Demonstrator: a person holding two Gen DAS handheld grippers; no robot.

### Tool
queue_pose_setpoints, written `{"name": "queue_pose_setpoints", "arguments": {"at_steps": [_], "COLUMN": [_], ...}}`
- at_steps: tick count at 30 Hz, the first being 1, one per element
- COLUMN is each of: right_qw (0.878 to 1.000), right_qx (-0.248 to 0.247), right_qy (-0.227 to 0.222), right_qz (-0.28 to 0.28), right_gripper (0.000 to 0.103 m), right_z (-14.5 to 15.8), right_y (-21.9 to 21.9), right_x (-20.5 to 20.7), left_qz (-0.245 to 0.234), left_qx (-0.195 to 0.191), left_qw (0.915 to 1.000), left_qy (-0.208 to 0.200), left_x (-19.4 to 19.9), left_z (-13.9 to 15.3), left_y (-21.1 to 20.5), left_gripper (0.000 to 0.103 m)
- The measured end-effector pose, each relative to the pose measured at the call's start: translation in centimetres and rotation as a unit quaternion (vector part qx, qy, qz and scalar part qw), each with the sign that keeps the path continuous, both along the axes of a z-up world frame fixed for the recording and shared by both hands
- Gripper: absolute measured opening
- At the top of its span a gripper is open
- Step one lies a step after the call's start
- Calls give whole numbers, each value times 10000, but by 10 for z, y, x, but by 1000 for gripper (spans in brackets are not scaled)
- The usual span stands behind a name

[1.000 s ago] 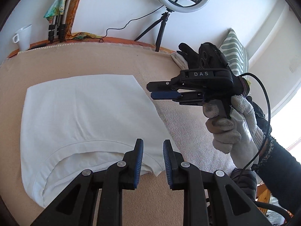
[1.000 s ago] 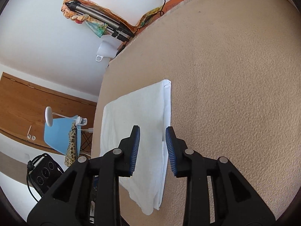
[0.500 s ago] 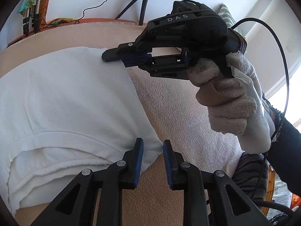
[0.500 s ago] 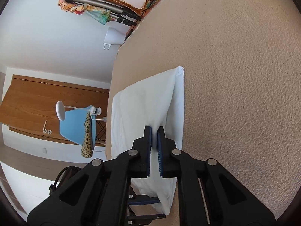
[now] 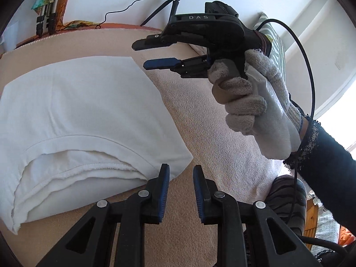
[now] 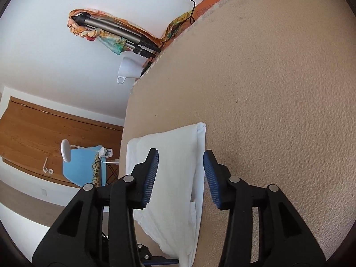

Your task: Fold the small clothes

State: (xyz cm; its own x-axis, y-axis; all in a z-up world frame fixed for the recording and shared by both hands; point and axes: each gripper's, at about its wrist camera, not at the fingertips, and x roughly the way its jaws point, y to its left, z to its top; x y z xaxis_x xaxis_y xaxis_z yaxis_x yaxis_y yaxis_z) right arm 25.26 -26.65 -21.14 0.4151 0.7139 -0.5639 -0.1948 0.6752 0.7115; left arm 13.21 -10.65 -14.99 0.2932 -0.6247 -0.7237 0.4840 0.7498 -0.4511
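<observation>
A folded white garment (image 5: 84,111) lies flat on the beige towel-covered table (image 5: 211,133). My left gripper (image 5: 181,166) hovers at the garment's near right corner, its jaws a narrow gap apart with nothing between them. My right gripper (image 5: 142,54), held in a gloved hand (image 5: 249,102), hangs above the garment's far right corner. Its jaws are opening and nothing is between them. In the right wrist view the right gripper (image 6: 180,158) looks along the garment (image 6: 173,146) and its folded edge without touching it.
A ring light on a tripod (image 5: 175,0) stands behind the table, with a striped cushion (image 5: 273,37) to the right. A white mug (image 6: 128,71) and a scarf-wrapped tripod (image 6: 111,31) sit at the far edge. A blue chair (image 6: 82,166) stands beyond the table's left edge.
The right gripper moved from beside the garment to above its far right corner, shut half a second ago, and now stands open. The left gripper came lower and closer to the near corner.
</observation>
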Motion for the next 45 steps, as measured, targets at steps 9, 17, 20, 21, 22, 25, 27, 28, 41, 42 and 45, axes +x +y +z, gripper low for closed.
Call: {"name": "queue_pose_setpoints", "arguments": {"at_steps": [9,17,20,21,22,25,27,28,41,42,45], "right_qw": [9979,9941,9895,9881,9869,9800,9786,9779,9666,9652,9618], "right_qx": [-488,-615,-880,-922,-952,-1245,-1279,-1307,-2014,-2056,-2167], "right_qy": [-408,-891,-1114,-1186,-1232,-1436,-1451,-1433,-1117,-1134,-1183], "right_qz": [-101,31,263,333,410,594,703,776,1129,1148,1181], "right_gripper": [45,45,45,45,45,45,45,45,40,40,40], "right_z": [36,63,65,64,61,49,38,32,-16,-16,-16], "right_y": [1,31,71,84,99,144,171,183,231,232,234], "right_x": [-32,-81,-95,-98,-100,-106,-106,-105,-97,-98,-99], "left_qz": [650,1444,1606,1660,1683,1682,1739,1758,1782,1773,1913], "left_qx": [992,1012,354,110,-137,-654,-945,-1116,-2853,-2857,-2658], "left_qw": [9906,9826,9858,9858,9856,9833,9792,9763,9255,9256,9312], "left_qy": [-677,-582,-350,-246,-130,211,458,592,1739,1738,1600], "left_x": [-6,40,61,68,77,101,115,122,177,180,189], "left_z": [22,15,13,12,10,0,-8,-13,-58,-59,-61], "left_y": [108,191,214,219,223,229,232,233,237,235,231], "left_gripper": [27,27,27,27,28,29,29,29,29,29,29]}}
